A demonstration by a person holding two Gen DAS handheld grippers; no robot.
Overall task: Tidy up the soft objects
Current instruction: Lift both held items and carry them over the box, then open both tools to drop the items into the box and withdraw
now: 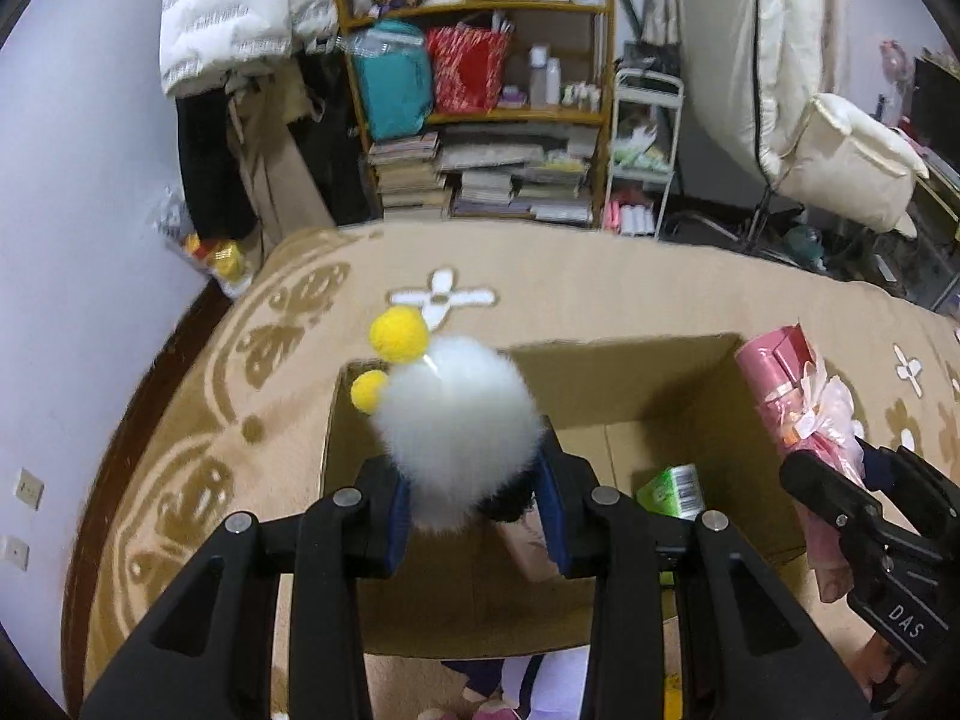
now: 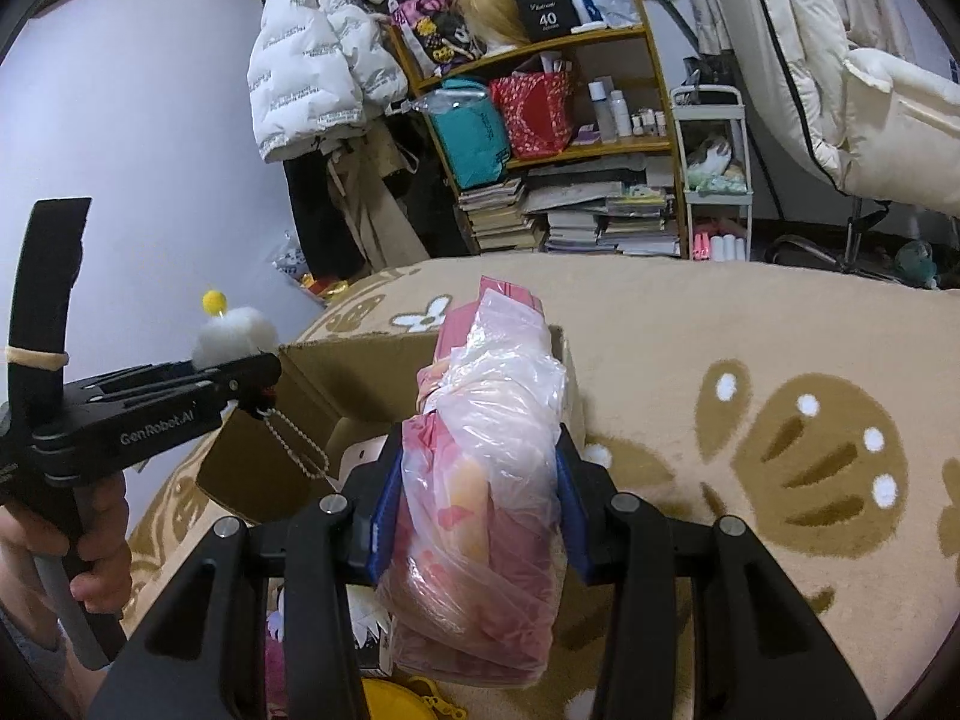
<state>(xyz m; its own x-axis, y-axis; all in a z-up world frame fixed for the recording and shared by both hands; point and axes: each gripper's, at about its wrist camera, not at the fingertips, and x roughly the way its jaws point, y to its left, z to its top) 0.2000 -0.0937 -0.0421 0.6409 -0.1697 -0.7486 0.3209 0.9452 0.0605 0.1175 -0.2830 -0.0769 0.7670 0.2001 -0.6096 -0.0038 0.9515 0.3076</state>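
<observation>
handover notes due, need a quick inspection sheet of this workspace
surface: beige patterned blanket under an open cardboard box.
job's things: white fluffy toy with yellow pompoms; pink plastic-wrapped bundle; both over the box.
clutter: green packet inside the box.
grippers: left gripper shut on the toy; right gripper shut on the bundle.
cables: nothing seen; only a bead chain dangling from the left gripper.
surroundings: crowded bookshelf, white puffer jacket, white trolley.
</observation>
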